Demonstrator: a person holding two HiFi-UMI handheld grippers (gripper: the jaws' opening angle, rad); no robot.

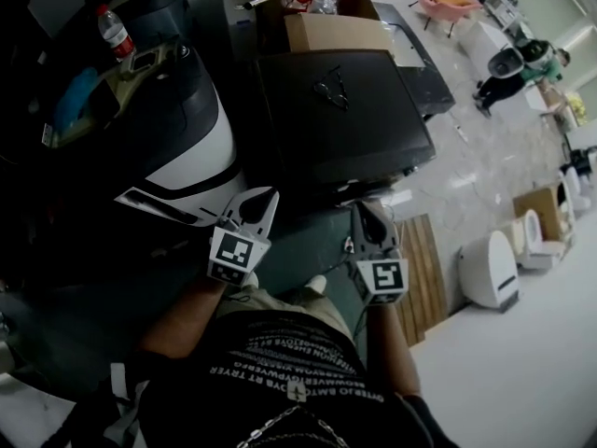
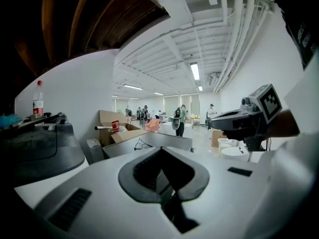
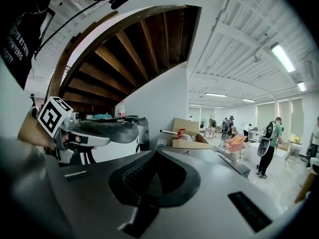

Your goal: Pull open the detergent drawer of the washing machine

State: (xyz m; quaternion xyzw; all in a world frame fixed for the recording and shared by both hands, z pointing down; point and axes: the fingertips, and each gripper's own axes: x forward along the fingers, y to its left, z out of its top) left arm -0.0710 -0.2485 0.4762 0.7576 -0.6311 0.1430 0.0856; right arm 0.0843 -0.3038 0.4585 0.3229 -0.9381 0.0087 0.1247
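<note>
As the head view looked steeply down, a bottle (image 1: 114,31) sat atop a rounded black-and-white unit (image 1: 210,152) at far left. Left gripper (image 1: 265,200): fingers clenched, nothing between them. Washing machine (image 1: 345,119), a dark box with spectacles (image 1: 332,90) on top, lay just ahead of both grippers; drawer not made out. Right gripper (image 1: 366,215): fingers clenched, empty. White floor fixture (image 1: 490,269) stood well apart at right.

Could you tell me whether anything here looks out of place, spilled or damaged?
Nothing looks spilled or damaged. Two loose things stand out: what looks like a pair of glasses lies on the dark flat-topped machine, and a plastic bottle stands on the rounded black-and-white machine.
</note>
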